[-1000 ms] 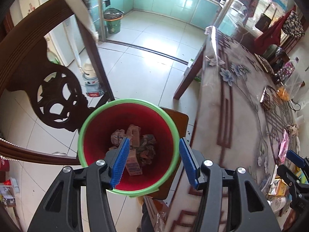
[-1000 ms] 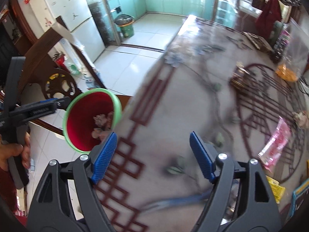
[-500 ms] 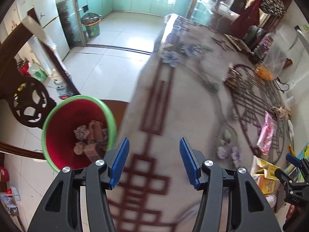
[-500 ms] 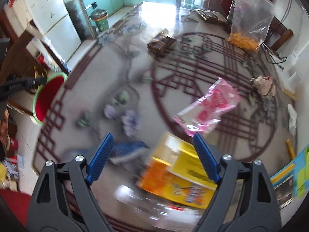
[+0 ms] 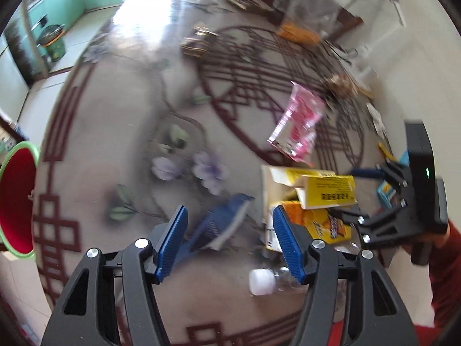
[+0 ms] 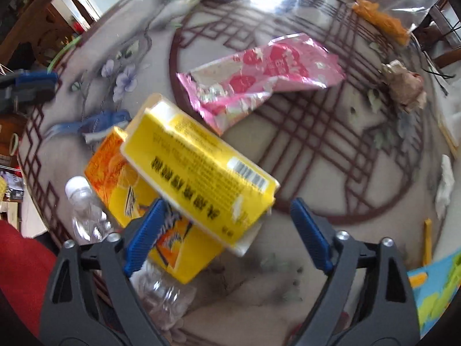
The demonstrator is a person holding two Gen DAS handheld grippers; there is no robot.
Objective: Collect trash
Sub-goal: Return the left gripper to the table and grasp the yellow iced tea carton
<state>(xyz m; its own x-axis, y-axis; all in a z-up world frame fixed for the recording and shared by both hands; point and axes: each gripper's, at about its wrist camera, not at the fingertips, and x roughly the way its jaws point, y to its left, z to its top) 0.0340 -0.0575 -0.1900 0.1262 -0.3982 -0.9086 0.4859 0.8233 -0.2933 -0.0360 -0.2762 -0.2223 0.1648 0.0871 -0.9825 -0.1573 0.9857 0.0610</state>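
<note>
Glossy patterned table (image 5: 121,132), tiled kitchen floor behind. Trash on table: yellow box (image 6: 198,167) atop orange box (image 6: 121,178), pink wrapper (image 6: 259,77), clear bottle (image 5: 270,281), blue wrapper (image 5: 222,222). Only L view shows red bin (image 5: 17,196) off table edge. L gripper (image 5: 230,245) wide, empty, over blue wrapper. R gripper (image 6: 227,233) wide, empty, by yellow box.
</note>
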